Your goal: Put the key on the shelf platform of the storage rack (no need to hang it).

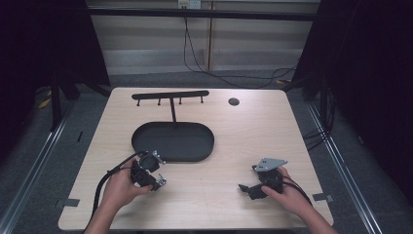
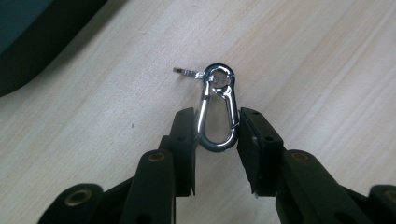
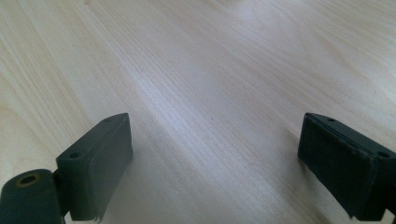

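Gripped in the person's left hand [image 1: 119, 187], the left gripper [image 1: 155, 179] sits low over the near left part of the light wood table [image 1: 234, 131] in the high view, just in front of the black oval tray [image 1: 173, 141]. A small glint of metal shows at its tip, too small here to make out. From the tray's far edge a thin post rises to a black hanging rack [image 1: 170, 95] with short pegs along its bar, and a round dark grommet [image 1: 234, 101] lies in the tabletop right of it. On the near right the right hand [image 1: 290, 195] holds the right gripper [image 1: 246, 187], grey three-cornered plate on top, its jaws pointing left toward the middle of the table. Black cables trail from both grippers toward the person.

Left gripper view: the two black jaws have closed in on a silver snap hook [image 2: 217, 109] — one pad against each long side, nipping its lower, rounded half. The hook's swivel ring points away from the camera, and a small flat metal tab sticks out sideways from it. Wood grain runs beneath; the dark tray edge fills the upper left corner.

Right gripper view: the jaws stand wide apart — nothing between them but bare tabletop, close below.
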Action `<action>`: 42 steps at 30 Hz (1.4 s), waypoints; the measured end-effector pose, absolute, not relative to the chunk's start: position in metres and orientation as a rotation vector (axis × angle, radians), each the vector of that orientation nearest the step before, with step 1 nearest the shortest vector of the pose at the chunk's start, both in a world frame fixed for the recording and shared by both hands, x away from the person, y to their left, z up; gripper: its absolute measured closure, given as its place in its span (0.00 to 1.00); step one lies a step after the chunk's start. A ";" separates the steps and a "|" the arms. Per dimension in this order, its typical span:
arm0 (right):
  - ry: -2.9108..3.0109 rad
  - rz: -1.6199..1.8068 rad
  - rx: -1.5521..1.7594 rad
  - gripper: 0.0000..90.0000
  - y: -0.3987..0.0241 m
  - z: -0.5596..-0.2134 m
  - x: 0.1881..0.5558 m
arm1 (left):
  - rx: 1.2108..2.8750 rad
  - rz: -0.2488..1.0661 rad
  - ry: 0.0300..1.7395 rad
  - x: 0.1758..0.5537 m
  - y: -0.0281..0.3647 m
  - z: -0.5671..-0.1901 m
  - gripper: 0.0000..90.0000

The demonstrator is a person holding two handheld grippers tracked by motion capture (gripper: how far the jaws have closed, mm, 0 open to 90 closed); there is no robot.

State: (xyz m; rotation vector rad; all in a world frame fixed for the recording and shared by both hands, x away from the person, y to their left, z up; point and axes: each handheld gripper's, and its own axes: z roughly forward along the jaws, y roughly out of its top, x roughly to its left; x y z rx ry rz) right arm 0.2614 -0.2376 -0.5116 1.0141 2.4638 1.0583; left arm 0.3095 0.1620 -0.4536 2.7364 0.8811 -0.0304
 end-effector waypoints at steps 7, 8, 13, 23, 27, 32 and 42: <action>2.464 1.058 1.014 0.11 -0.238 -0.512 0.261 | 2.703 -0.054 0.921 0.314 0.164 -0.441 0.75; 2.464 1.058 1.014 0.11 -0.238 -0.512 0.261 | 2.705 -0.055 0.922 0.314 0.164 -0.439 0.75; 2.464 1.058 1.014 0.11 -0.238 -0.512 0.261 | 2.701 -0.057 0.927 0.318 0.164 -0.425 0.75; 2.464 1.058 1.014 0.11 -0.238 -0.512 0.261 | 2.686 -0.050 0.948 0.325 0.164 -0.406 0.75; 2.464 1.058 1.015 0.11 -0.238 -0.512 0.261 | 2.680 -0.045 0.953 0.328 0.163 -0.400 0.75; 2.464 1.058 1.014 0.11 -0.238 -0.512 0.261 | 2.662 -0.052 0.966 0.332 0.163 -0.394 0.75; 2.464 1.058 1.014 0.11 -0.238 -0.512 0.261 | 2.650 -0.074 0.995 0.339 0.164 -0.388 0.75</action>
